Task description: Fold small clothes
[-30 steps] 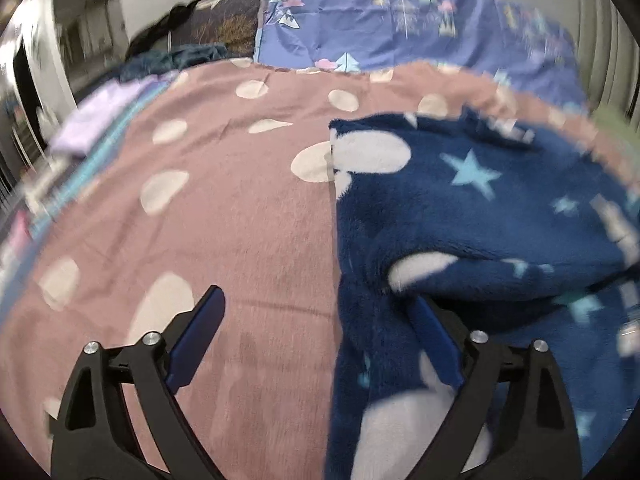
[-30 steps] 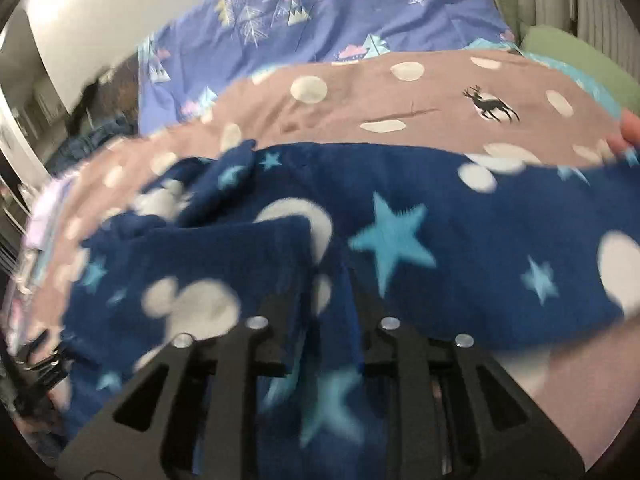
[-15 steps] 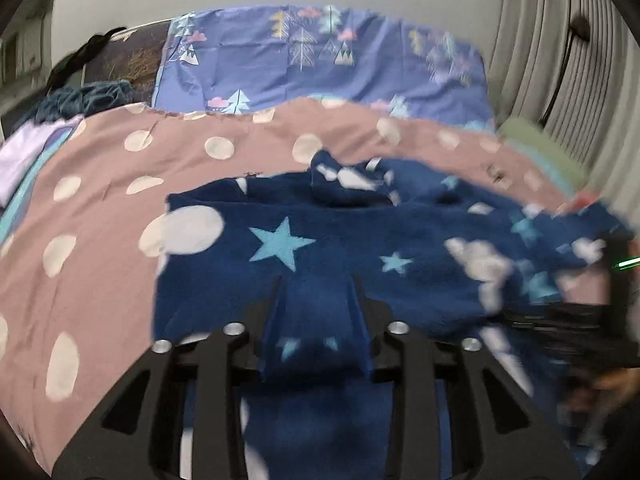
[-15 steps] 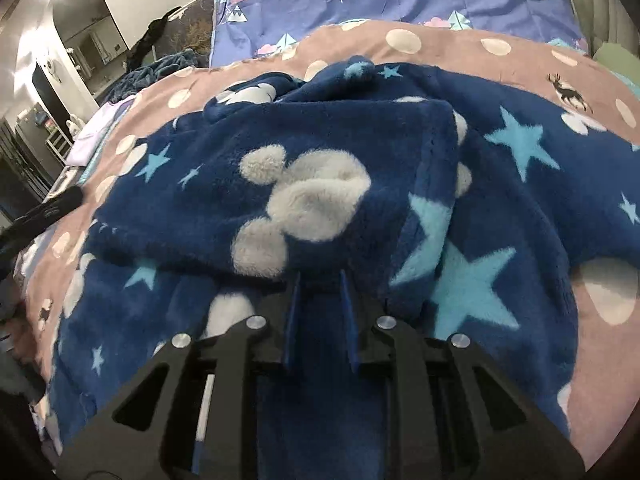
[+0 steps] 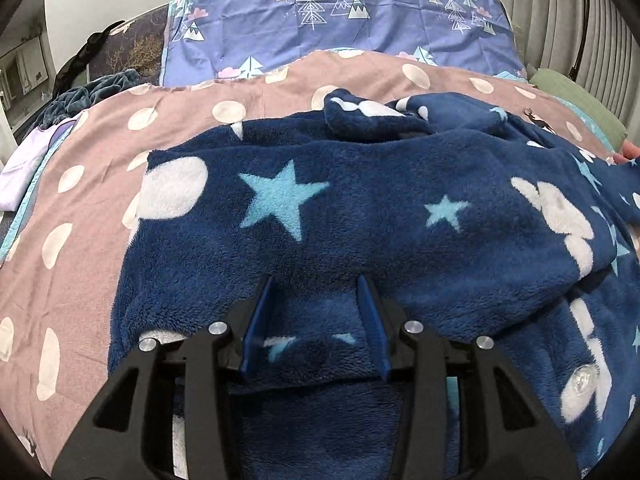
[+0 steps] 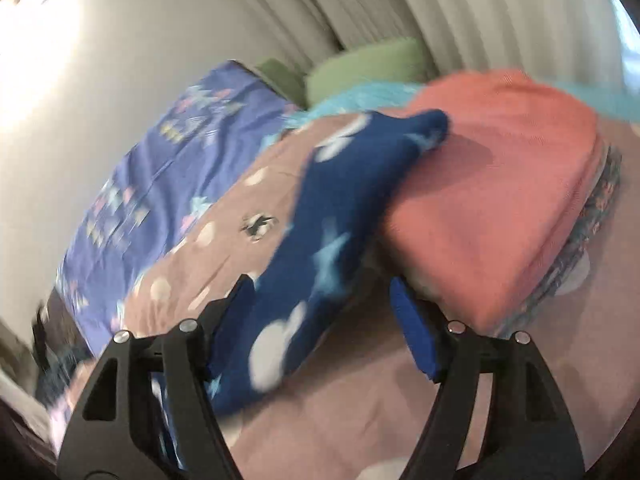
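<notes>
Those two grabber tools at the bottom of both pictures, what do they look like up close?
Both look alike. The left gripper and right gripper have matte black plastic frames with triangular cut-outs and round silver bolt heads. The jaws are lined with flat blue pads. No cables, markings, or sleeves show.

I can read no text, label, brand name or number anywhere in either of my wrist views. The navy fleece garment in front of me carries only printed stars and white blobs, no writing. The brown bedspread shows dots and small deer figures, and the blue pillowcase at the far end has trees, mountains and clouds, all pictures and no letters. The folded coral cloth on the right is plain. My right view is motion-blurred.
</notes>
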Tool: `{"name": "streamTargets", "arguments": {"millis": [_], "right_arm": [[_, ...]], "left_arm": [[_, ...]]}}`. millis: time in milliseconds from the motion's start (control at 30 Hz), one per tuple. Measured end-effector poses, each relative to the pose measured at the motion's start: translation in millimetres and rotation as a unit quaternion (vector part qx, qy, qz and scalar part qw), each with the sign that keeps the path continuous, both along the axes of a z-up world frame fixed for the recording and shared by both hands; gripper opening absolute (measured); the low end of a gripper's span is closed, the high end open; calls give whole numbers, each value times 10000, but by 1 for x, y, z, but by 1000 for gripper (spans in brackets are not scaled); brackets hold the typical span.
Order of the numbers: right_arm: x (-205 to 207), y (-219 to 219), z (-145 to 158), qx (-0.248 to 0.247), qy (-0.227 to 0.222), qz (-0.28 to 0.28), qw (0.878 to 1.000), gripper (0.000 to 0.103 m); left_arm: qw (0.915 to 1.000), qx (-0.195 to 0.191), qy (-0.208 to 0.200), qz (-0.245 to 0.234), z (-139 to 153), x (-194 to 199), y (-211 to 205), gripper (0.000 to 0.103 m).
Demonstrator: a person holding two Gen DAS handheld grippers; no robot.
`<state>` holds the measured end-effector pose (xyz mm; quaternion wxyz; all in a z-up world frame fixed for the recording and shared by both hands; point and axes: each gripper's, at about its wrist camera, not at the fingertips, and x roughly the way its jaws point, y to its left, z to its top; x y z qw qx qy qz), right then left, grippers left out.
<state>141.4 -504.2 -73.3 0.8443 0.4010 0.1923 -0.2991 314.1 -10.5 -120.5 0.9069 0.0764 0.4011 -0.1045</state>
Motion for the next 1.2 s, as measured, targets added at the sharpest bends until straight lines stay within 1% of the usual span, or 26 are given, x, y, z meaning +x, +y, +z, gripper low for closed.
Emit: {"name": "streamTargets", "arguments": {"millis": [33,67,100,133,200,267,300,367,433,467,500,533,567,600,633,667,700,733,767,800,867,967,1067,1133,1167,1200], "right_arm": [[4,-3,-2,111,-46,-28,9999,72],[7,-6,-3,171,-52,-93,9998,69],[10,-8,-2,179,-47,-232,9996,60],[13,-10,-1,203,-4,-371,9991,53],[19,-19,-3,391,-26,-444,9982,8],[21,-19,1,588,-132,-691,9958,8],[25,-13,7,565,-238,-742,9954,8],[38,9,25,235,-451,-523,9973,8],[67,55,49,-362,-620,166,9973,8],[81,81,57,-617,-695,612,9938,8],[100,117,64,-912,-762,1253,9850,8],[115,150,67,-1134,-796,1861,9727,8],[128,182,66,-1301,-803,2453,9573,10],[144,224,58,-1441,-723,3241,9322,13],[156,258,45,-1515,-534,3877,9077,13],[161,278,35,-1545,-387,4232,8919,15],[168,305,15,-1637,-77,4647,8702,21],[170,320,1,-1718,163,4856,8570,27],[171,332,-18,-1776,438,5045,8438,42],[171,333,-27,-1743,530,5096,8409,51],[167,324,-41,-1449,566,5143,8434,54],[158,304,-42,-873,363,5148,8521,58],[152,297,-48,-794,390,5114,8548,62],[146,298,-57,-746,361,5136,8540,62],[147,294,-60,-711,325,5137,8544,62],[146,293,-61,-675,289,5132,8551,62]], "left_arm": [[10000,-15,-2,1,-1,-1,3,45],[10000,-43,-1,2,-1,-1,4,45],[10000,-67,1,3,-1,-2,5,45],[10000,-91,4,2,-1,-2,6,45],[9999,-135,12,0,-1,-2,7,45],[9998,-172,20,-2,-1,-2,7,45],[9998,-181,23,-3,-1,-2,7,45],[9998,-196,27,-3,-1,-2,7,45],[9998,-212,32,-3,-1,-2,8,45],[9997,-230,36,-5,-1,-2,9,45],[9996,-268,39,-9,-1,-2,10,45],[9995,-319,43,-13,-1,-2,12,45],[9993,-362,47,-15,-1,-2,13,46],[9990,-453,55,-22,0,-2,16,46],[9986,-524,64,-28,0,-2,18,47],[9983,-573,71,-33,0,-2,19,47],[9979,-648,83,-44,0,-2,21,48],[9974,-714,94,-59,0,-2,22,48],[9971,-752,99,-69,0,-2,22,50],[9967,-801,109,-86,0,-2,23,51],[9963,-839,120,-105,0,-1,23,52],[9961,-857,121,-143,0,-2,22,55],[9936,-1101,117,-229,3,-4,26,61],[9858,-1629,193,-368,10,-7,32,66],[9777,-2027,318,-442,14,-7,34,66],[9725,-2242,412,-471,17,-6,33,66]]}}
